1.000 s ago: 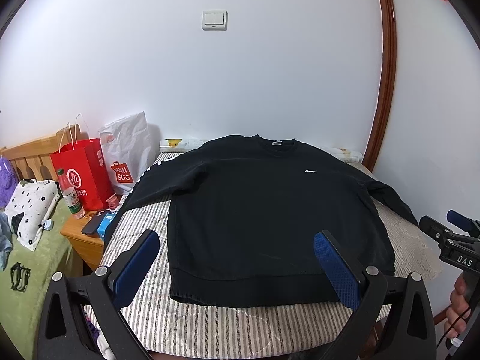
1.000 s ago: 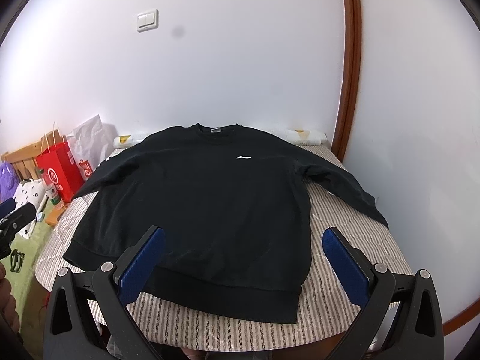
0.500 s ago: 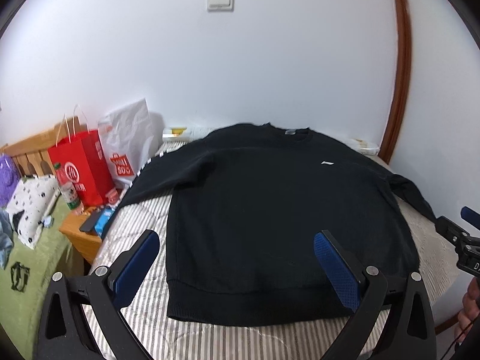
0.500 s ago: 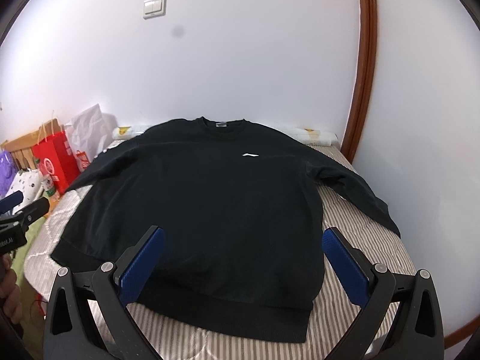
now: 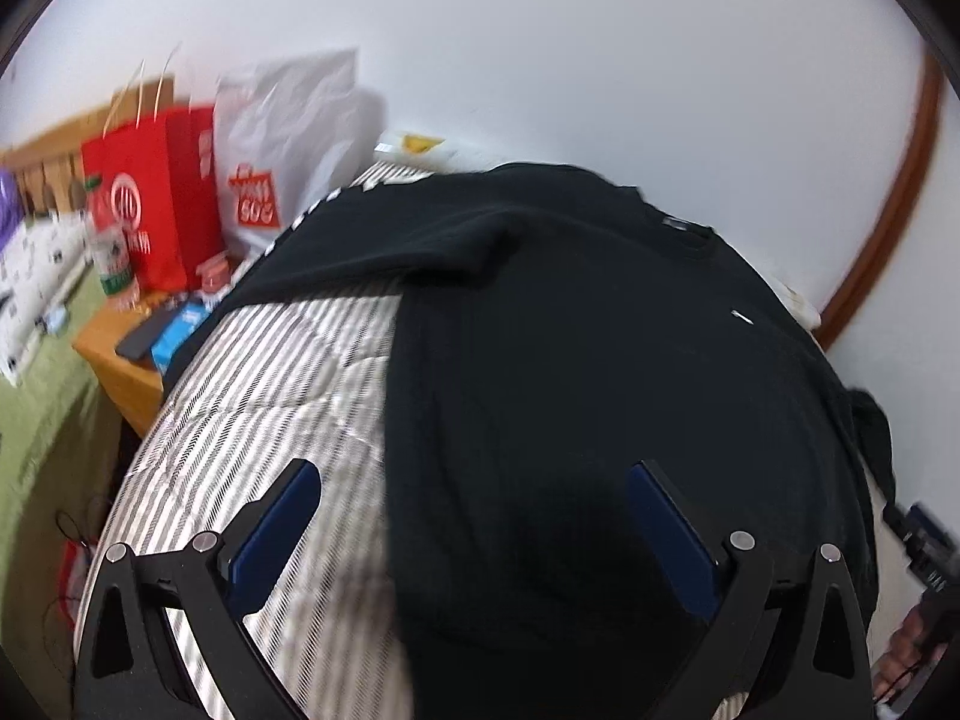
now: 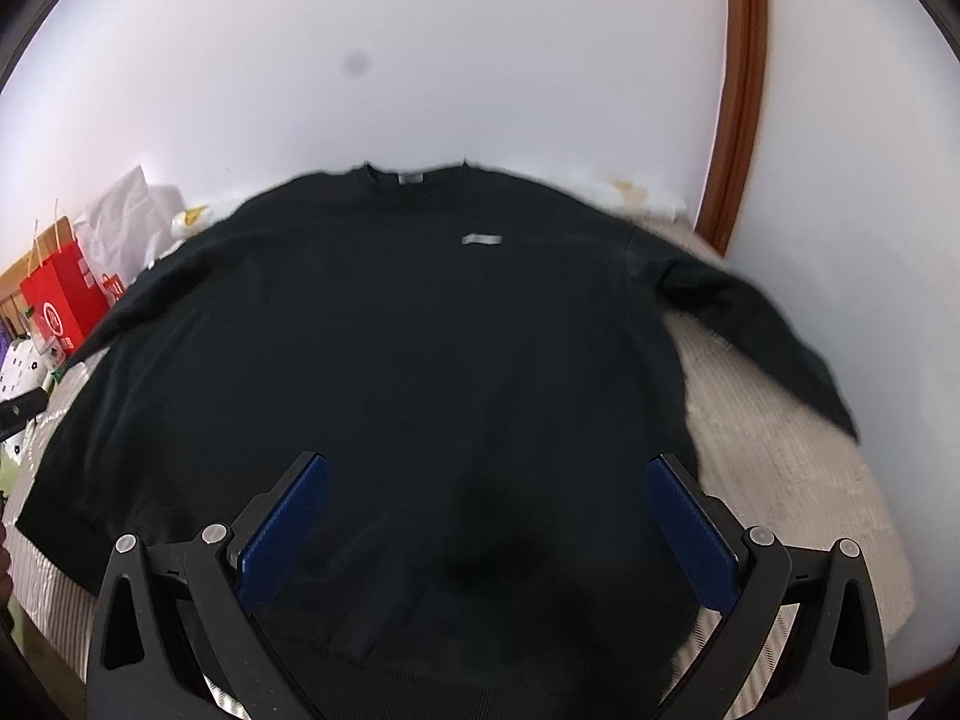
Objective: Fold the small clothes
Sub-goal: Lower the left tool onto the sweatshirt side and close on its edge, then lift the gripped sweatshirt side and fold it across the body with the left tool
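Note:
A black sweatshirt [image 5: 588, 372] [image 6: 390, 348] lies flat, front up, on a striped bed [image 5: 270, 372], both sleeves spread out. In the left wrist view my left gripper [image 5: 474, 516] hangs open just above the sweatshirt's lower left side; its left finger is over bare bedding and its right finger over the cloth. In the right wrist view my right gripper [image 6: 486, 510] is open over the lower middle of the sweatshirt, near the hem. Neither gripper holds anything. The right sleeve [image 6: 756, 330] trails toward the bed's right edge.
A red paper bag [image 5: 150, 198] and a white plastic bag [image 5: 282, 144] stand at the bed's left, by a wooden nightstand [image 5: 120, 360] with a bottle and small items. A white wall and a brown door frame [image 6: 738, 96] close the back. A hand [image 5: 912, 642] shows at the lower right.
Both grippers have moved forward and down, close over the sweatshirt. The left one has also swung leftward, now tilted. Both stay open.

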Motion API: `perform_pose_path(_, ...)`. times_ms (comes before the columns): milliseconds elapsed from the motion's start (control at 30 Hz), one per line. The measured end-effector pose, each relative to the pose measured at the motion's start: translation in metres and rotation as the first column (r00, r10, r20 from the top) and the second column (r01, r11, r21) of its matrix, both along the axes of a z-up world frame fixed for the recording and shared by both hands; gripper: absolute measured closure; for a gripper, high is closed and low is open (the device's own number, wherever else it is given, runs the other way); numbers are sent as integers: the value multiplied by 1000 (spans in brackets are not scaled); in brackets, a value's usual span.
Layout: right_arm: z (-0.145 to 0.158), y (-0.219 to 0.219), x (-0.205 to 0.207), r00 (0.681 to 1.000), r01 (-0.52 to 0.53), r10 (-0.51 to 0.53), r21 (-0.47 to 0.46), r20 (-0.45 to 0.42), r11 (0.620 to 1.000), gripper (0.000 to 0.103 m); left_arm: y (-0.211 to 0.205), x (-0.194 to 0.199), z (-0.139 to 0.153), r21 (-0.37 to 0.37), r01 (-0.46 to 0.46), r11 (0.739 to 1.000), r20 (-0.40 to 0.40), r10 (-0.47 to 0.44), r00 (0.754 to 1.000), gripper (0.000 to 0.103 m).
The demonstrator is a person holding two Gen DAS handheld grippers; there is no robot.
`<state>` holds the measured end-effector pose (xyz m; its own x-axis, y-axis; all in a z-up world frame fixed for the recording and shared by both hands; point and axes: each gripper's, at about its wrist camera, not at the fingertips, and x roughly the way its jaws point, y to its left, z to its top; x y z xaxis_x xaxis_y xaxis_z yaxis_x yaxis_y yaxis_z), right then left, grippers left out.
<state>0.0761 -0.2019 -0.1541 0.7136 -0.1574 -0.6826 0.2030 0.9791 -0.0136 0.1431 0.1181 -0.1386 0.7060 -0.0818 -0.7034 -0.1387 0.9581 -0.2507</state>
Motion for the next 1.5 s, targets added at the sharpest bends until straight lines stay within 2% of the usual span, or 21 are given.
perform_pose_path(267,-35,-23,49,996,-8,15,87,-84,996,0,55,37,-21,-87,-97,991,-2,97,995,1)
perform_pose_path(367,-39,-28,60,996,-17,24,76,-80,997,0,75,54,-31,-145,-125,982,-33,121,992,1)
perform_pose_path(500,-44,-27,68,995,-44,50,65,-83,997,0,99,75,-43,-219,-183,958,-52,176,983,3)
perform_pose_path(600,-48,-28,73,992,-42,52,90,-112,995,0,110,87,-49,-286,-196,938,-29,196,980,4)
perform_pose_path(833,-48,-31,74,991,-35,53,144,-124,989,0,126,121,-53,-346,-241,907,-2,256,967,4)
perform_pose_path(933,-47,-35,72,991,-15,36,156,-132,988,0,133,135,-53,-337,-277,900,0,294,956,6)
perform_pose_path(1000,-45,-39,70,990,-5,26,156,-136,988,0,136,143,-52,-307,-293,905,-14,304,953,15)
perform_pose_path(1067,-43,-43,67,990,5,16,152,-138,988,0,143,147,-52,-281,-333,900,-30,338,941,41)
perform_pose_path(1100,-42,-46,66,991,8,13,151,-137,989,0,147,149,-53,-279,-350,894,-40,353,935,48)
perform_pose_path(1167,-40,-51,63,991,16,3,143,-135,990,0,156,150,-54,-276,-368,888,-52,369,928,77)
perform_pose_path(1233,-39,-56,60,991,26,-8,135,-133,990,0,163,148,-47,-275,-370,887,-36,375,926,90)
perform_pose_path(1333,-38,-63,58,992,39,-21,137,-127,990,0,157,146,-24,-247,-342,907,25,359,933,93)
perform_pose_path(1500,-35,-72,53,994,46,-29,164,-103,985,0,115,152,33,-104,-255,961,139,268,953,94)
